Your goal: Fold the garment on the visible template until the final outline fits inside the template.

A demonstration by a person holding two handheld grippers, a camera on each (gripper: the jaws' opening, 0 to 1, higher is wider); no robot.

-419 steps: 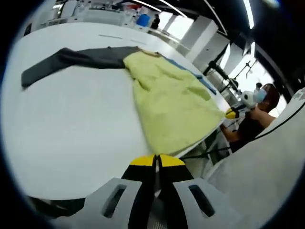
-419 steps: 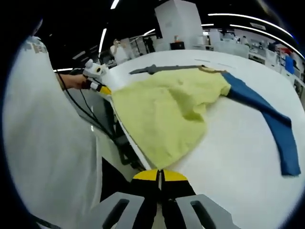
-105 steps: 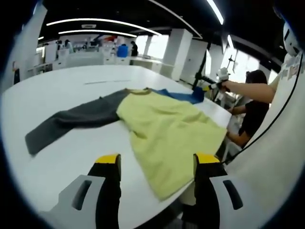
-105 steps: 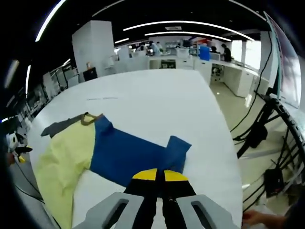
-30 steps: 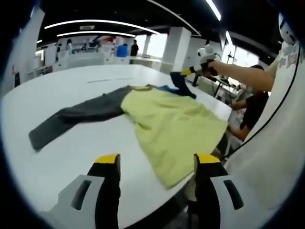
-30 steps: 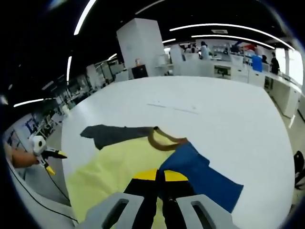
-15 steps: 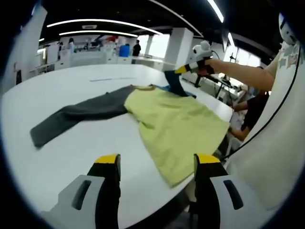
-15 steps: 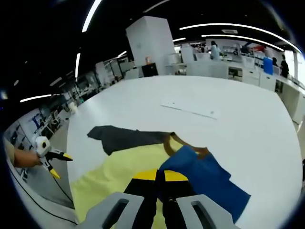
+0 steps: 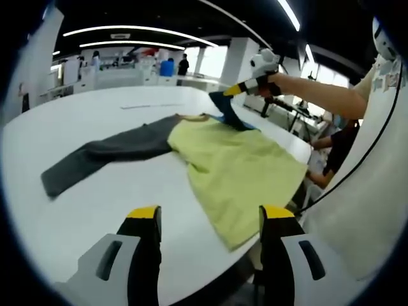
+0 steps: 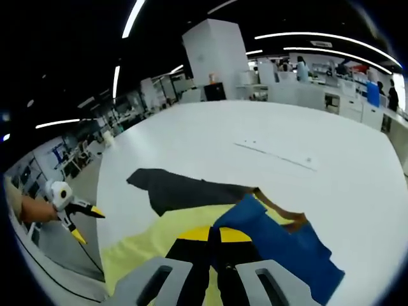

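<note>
The right claw (image 10: pixel 213 237), clamped on the blue sleeve (image 10: pixel 280 245), lifts it over the yellow garment (image 9: pixel 239 166) on the white surface (image 9: pixel 95 210), the left claw (image 9: pixel 207 220) waiting wide; next, lay that sleeve across the body.

Left tongs (image 9: pixel 209 223): the 2 yellow-tipped jaws are standing wide apart, gripping nothing. In the right gripper view, these tongs (image 10: pixel 86 223) are showing at the left edge, held in a hand (image 10: pixel 32 209), jaws spread.

Right tongs (image 10: pixel 213 234): the 2 jaws are pressing together, pinching the blue sleeve (image 10: pixel 280 245). In the left gripper view, these tongs (image 9: pixel 237 89) are being held raised at the end of an outstretched arm (image 9: pixel 312 95), with the sleeve (image 9: pixel 224 108) hanging from the tips.
</note>
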